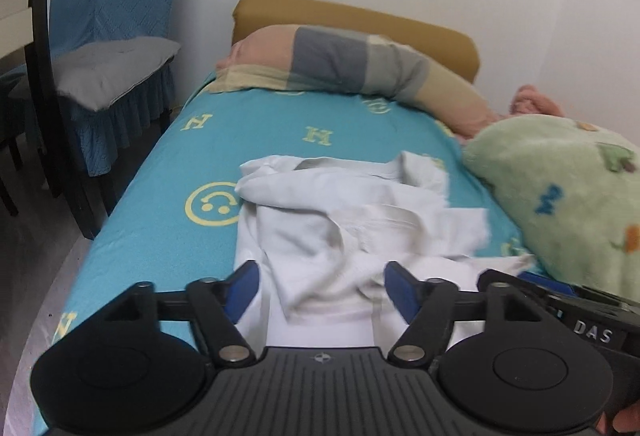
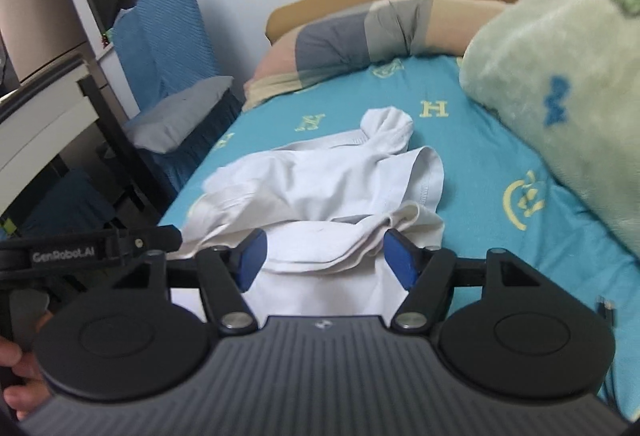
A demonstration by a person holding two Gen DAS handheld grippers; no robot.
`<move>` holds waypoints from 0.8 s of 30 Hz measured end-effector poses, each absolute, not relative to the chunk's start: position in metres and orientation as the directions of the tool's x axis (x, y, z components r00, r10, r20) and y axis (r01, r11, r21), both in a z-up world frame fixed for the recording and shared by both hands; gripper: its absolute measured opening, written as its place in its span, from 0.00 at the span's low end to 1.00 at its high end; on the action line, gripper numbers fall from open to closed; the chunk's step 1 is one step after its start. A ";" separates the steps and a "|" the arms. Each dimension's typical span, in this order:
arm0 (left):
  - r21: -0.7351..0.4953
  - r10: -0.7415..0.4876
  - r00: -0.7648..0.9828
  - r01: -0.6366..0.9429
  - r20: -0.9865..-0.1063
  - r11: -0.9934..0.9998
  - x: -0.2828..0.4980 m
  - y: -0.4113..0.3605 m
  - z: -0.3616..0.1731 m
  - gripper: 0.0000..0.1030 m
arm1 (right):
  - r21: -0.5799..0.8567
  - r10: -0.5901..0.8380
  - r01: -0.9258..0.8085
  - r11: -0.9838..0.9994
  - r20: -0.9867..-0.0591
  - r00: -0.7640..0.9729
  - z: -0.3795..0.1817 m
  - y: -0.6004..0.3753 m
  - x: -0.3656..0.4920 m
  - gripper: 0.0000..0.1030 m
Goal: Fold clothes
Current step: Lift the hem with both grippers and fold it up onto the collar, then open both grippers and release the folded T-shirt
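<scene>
A white garment [image 1: 352, 212] lies crumpled and partly folded over itself on the teal bed sheet [image 1: 168, 172]. My left gripper [image 1: 322, 288] is open just above the garment's near edge, blue pads [image 1: 245, 286] wide apart, with loose cloth lying between them but not pinched. In the right wrist view the same garment [image 2: 320, 180] spreads out ahead, one bunched end raised at its far side. My right gripper [image 2: 326, 260] is open too, over the near folded layers, its pads clear of the cloth. The two grippers sit side by side.
A striped pillow [image 1: 352, 64] rests against the tan headboard [image 1: 360, 16]. A bulky green fleece blanket [image 1: 568, 192] fills the bed's right side. A blue-covered chair [image 1: 112, 36] with a grey cushion stands left of the bed, near its edge. A hand [image 2: 20, 384] grips a handle.
</scene>
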State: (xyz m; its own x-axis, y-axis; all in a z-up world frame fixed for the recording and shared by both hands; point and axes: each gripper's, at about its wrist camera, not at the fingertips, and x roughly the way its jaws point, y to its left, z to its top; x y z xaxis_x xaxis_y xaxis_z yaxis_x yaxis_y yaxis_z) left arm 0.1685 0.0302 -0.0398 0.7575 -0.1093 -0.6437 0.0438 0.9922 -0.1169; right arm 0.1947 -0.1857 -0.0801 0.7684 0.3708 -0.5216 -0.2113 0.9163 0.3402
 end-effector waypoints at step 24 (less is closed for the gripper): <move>-0.101 -0.110 0.818 0.064 -0.564 0.993 -0.019 0.023 -0.011 0.87 | 0.223 0.333 -0.263 0.939 -0.397 0.855 -0.027 -0.196 0.020 0.65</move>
State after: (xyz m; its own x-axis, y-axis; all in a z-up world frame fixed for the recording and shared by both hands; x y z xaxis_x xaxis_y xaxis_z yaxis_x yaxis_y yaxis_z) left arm -0.0189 0.0225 -0.0112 0.8181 -0.1101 -0.5644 0.0642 0.9928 -0.1008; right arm 0.0200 -0.1957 -0.0272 0.8553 0.3332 -0.3967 -0.2625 0.9389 0.2226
